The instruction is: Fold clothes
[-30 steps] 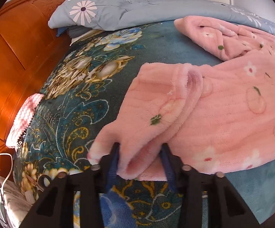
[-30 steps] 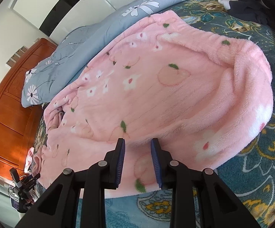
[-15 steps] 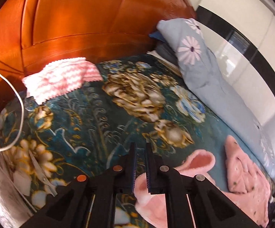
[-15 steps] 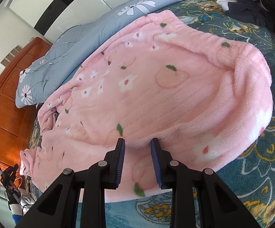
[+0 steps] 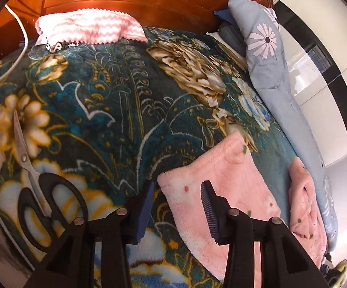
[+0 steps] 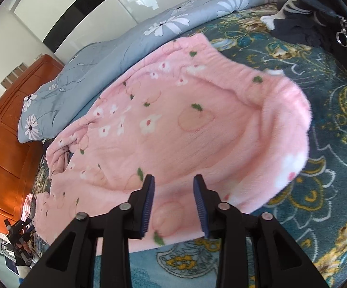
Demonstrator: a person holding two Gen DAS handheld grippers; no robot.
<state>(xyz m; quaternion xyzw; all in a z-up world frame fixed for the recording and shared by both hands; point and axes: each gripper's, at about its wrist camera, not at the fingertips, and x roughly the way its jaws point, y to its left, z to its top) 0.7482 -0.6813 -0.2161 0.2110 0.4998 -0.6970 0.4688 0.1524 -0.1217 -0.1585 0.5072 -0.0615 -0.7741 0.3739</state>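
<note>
A pink fleece garment [image 6: 173, 124] printed with peaches and flowers lies spread on the teal floral blanket [image 6: 336, 158]. In the left wrist view one flat end of the garment [image 5: 223, 182] lies on the blanket. My left gripper [image 5: 177, 187] hovers over that end's near corner, its jaws opening, the pads clear of the fabric. My right gripper [image 6: 173, 180] stands over the garment's near edge, its jaws also opening, with pink fabric below the gap and neither pad pressing on it. The garment's right side is blurred.
Black-handled scissors [image 5: 51, 204] lie on the blanket left of my left gripper. A pink-and-white zigzag cloth [image 5: 89, 27] and a white cable [image 5: 17, 48] sit by the wooden headboard [image 5: 125, 0]. A grey daisy quilt [image 5: 269, 72] runs along the far side. Dark clothing [image 6: 300, 24] lies at the far right.
My left gripper let go of the pink fold, rolled and swung towards the headboard, shut, then opened over the garment's end. My right gripper's jaws widened off the fold they pinched.
</note>
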